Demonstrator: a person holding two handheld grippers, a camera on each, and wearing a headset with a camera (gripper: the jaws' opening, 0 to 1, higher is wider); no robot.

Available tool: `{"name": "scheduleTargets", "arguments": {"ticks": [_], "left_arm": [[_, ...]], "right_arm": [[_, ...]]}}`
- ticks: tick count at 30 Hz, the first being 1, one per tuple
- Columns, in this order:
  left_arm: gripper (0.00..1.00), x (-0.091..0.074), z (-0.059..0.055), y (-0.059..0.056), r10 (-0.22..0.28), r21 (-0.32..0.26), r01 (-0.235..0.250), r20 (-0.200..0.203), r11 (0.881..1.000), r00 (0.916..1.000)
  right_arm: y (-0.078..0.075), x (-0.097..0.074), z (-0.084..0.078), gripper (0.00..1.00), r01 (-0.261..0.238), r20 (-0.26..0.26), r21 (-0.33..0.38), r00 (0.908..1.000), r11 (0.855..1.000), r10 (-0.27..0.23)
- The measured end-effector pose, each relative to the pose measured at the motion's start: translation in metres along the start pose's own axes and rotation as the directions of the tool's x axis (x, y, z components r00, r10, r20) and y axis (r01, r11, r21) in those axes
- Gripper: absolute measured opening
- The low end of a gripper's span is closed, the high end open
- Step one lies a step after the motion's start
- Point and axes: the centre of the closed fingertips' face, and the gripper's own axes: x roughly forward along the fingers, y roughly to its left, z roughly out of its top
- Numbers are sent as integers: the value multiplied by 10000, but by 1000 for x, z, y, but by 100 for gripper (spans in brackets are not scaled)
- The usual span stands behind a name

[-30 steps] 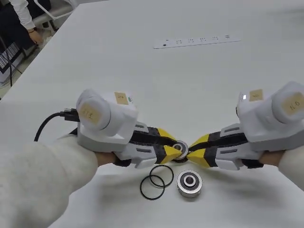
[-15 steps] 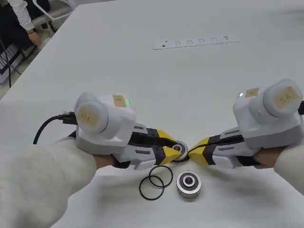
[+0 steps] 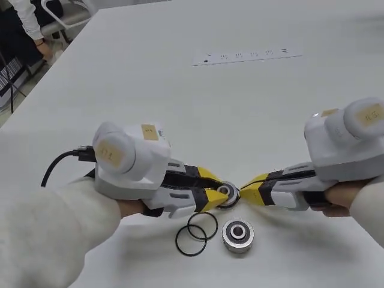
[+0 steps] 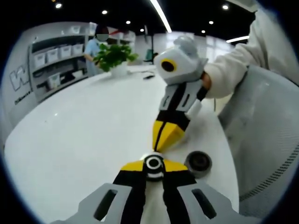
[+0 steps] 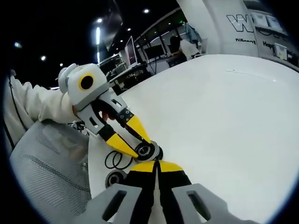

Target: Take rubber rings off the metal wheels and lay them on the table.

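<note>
White power strip lies flat on far side of tabletop. Chair just off far left corner, another person's sleeve beside it. Left gripper view: potted plant at far end, shelves with bins behind, person in blue by the shelves, mesh chair back at right. Ceiling lights on.

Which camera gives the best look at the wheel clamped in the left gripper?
Left gripper view: the wheel faces the lens, held by the left gripper. Head and right gripper views show it smaller, at an angle.
</note>
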Motion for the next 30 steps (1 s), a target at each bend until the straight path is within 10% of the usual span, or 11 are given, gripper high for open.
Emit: {"name": "scheduleTargets", "arguments": {"ticks": [30], "left_arm": [[14, 2, 0, 0, 2, 291, -4, 87, 9996, 10000]], "right_arm": [[10, 1, 7, 0, -238, 327, 849, 9992, 9961, 211]]}}
